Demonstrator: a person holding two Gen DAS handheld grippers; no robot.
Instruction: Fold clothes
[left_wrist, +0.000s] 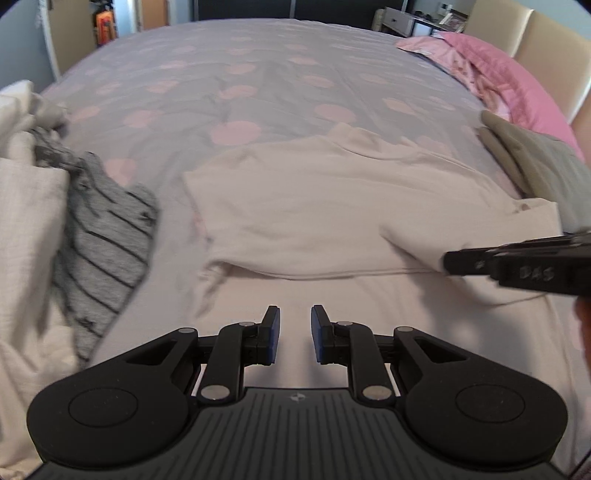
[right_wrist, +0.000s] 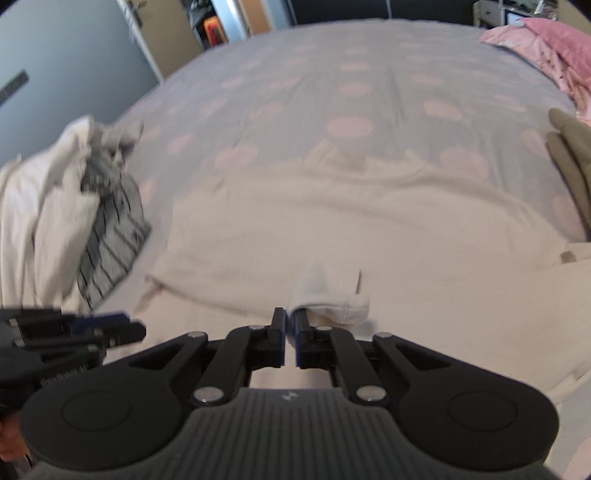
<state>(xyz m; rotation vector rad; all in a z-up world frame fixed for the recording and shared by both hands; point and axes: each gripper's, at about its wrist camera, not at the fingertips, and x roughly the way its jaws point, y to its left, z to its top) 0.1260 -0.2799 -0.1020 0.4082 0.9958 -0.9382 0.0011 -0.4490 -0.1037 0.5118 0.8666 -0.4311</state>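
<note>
A cream long-sleeved top lies spread on the bed, partly folded; it also shows in the right wrist view. My left gripper is open and empty, just above the top's near hem. My right gripper is shut on the cuff of the cream sleeve, which it holds over the top's body. In the left wrist view the right gripper comes in from the right edge with the sleeve. In the right wrist view the left gripper sits at the lower left.
A pile of clothes lies at the left: a grey striped garment and white cloth. A folded olive garment sits at the right. Pink pillows lie at the far right. The bedspread is grey with pink spots.
</note>
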